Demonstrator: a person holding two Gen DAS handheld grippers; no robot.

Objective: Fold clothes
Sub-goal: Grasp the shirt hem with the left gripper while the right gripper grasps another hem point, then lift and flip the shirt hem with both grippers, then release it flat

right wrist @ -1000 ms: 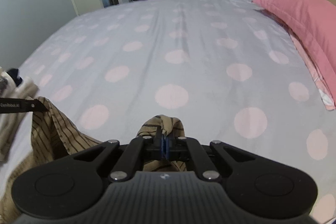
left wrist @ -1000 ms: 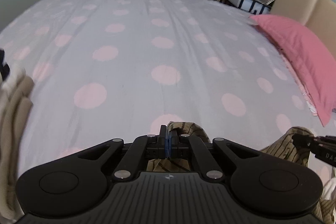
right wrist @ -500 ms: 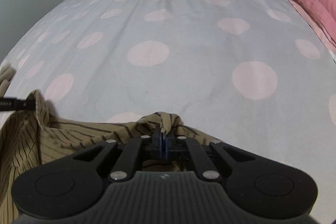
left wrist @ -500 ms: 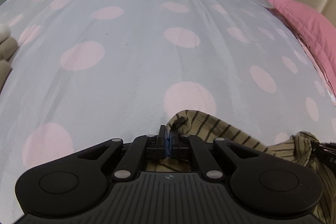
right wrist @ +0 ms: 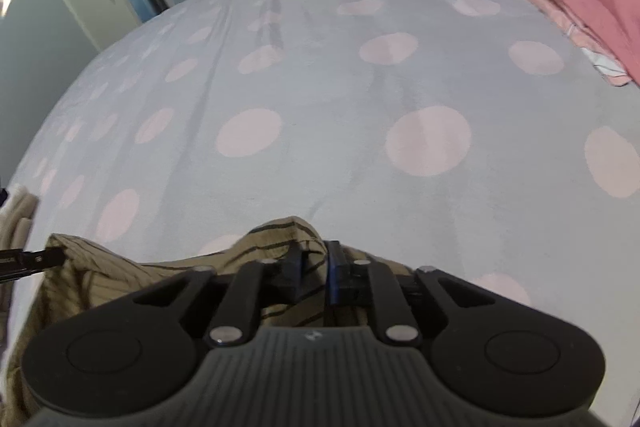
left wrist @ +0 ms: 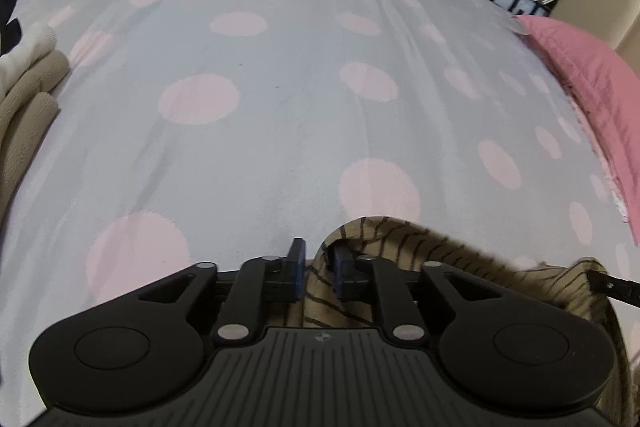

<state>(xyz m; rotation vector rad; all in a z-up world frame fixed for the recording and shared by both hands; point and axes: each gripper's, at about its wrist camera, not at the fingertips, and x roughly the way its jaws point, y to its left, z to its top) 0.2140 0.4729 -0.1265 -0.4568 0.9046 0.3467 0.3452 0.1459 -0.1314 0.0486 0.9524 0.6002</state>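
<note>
Bed cover (left wrist: 280, 115): grey with pink dots; fills both views
Pillow (left wrist: 592, 83): pink; right edge of the left view
Striped garment (left wrist: 400, 239): tan; lies on the cover, bottom centre to lower right in the left view
Left gripper (left wrist: 318, 263): jaws opening; cloth between them, pads not pressing
Right gripper (right wrist: 314, 265): jaws opening; cloth loose in the gap

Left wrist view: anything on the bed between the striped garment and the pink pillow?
No. Between striped garment and pink pillow lies only bare dotted bedspread, in the left wrist view.
</note>
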